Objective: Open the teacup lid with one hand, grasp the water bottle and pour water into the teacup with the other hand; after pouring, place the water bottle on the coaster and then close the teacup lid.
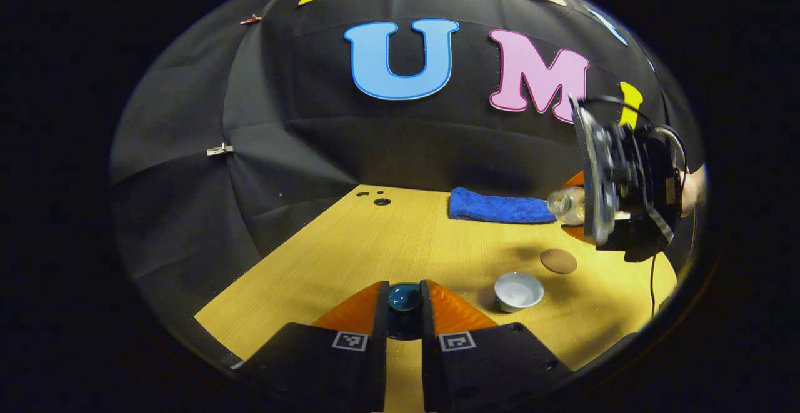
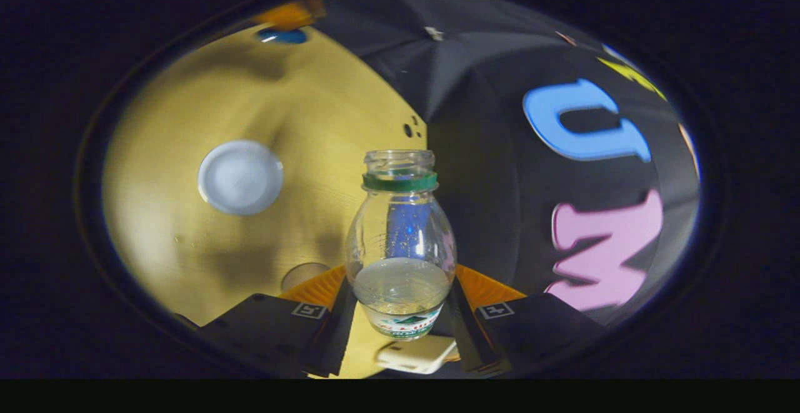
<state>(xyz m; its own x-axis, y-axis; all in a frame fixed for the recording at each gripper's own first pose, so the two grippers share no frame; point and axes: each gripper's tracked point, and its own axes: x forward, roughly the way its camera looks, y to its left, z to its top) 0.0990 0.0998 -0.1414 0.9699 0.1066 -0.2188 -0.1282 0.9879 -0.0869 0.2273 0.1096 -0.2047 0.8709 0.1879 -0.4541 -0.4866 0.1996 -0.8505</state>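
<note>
My left gripper (image 1: 404,303) is shut on the dark teal teacup lid (image 1: 404,297) and holds it above the wooden table (image 1: 375,244). The white teacup (image 1: 518,290) stands uncovered just to its right, and it appears as a pale disc (image 2: 240,177) in the right gripper view. My right gripper (image 2: 400,307) is shut on a clear, uncapped water bottle (image 2: 400,244) with a green neck ring and some water inside. In the left gripper view that bottle (image 1: 565,204) is tilted on its side, held high to the right of the cup. A round brown coaster (image 1: 558,260) lies past the cup.
A folded blue towel (image 1: 497,208) lies at the table's far edge by the black cloth wall. Small dark holes (image 1: 375,199) mark the far left of the tabletop. A hand (image 1: 694,188) holds the right gripper at the right edge.
</note>
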